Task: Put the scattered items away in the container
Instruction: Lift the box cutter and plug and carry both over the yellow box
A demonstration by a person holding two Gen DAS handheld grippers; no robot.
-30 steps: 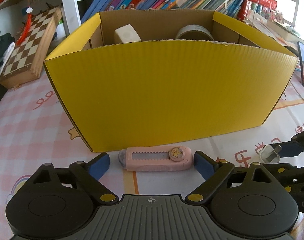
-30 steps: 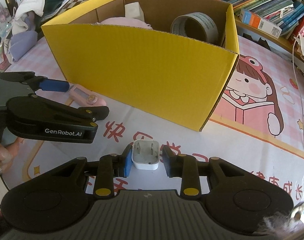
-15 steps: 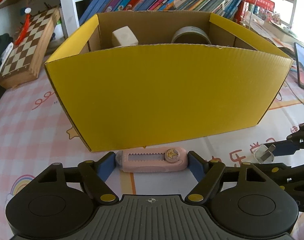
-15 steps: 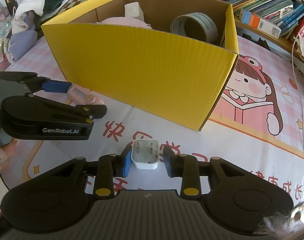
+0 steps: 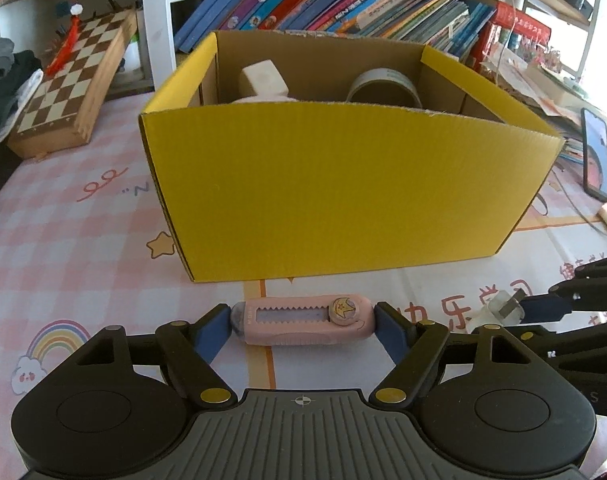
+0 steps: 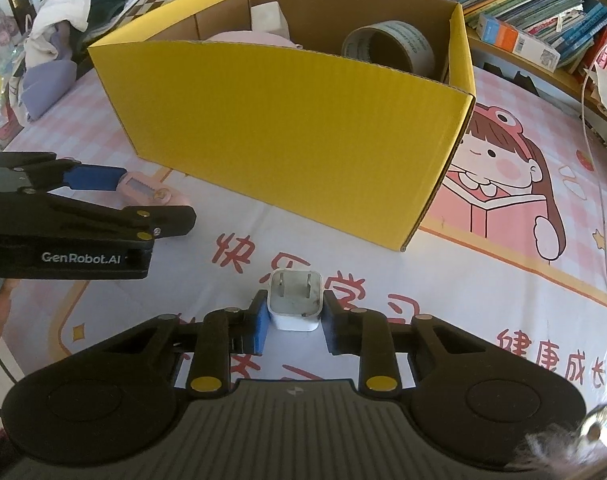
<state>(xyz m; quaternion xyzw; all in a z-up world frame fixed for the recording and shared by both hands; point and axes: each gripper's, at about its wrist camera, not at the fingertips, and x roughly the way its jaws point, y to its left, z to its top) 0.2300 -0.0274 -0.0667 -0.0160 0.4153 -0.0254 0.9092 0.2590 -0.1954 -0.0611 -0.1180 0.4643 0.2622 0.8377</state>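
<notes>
The left tool [image 5: 302, 322] brackets the pink utility knife [image 5: 302, 320] end to end: the knife's long axis runs crosswise to the tool's forward line, parallel to the near wall of the yellow box [image 5: 343, 184]. Both blue pads touch or nearly touch the knife's two ends; the jaws stand wide, closed onto the knife lengthwise. The knife sits level between the pads, just short of the box wall; whether it rests on the table [image 5: 63, 240] or is already clear of it cannot be told.

The right tool [image 6: 295, 316] is clamped on the white plug adapter [image 6: 295, 300], pads on its two side faces, prongs pointing forward toward the box. The adapter sits in front of the box's near right corner.

Judgement: both items lie outside the box, and the box opening is above and beyond each tool, so each transfer requires a lift over the near wall.

Appearance: the knife is a rounded pink body with a toothed slider track and a round star-marked button. The adapter is a small white cube with two flat metal prongs.
</notes>
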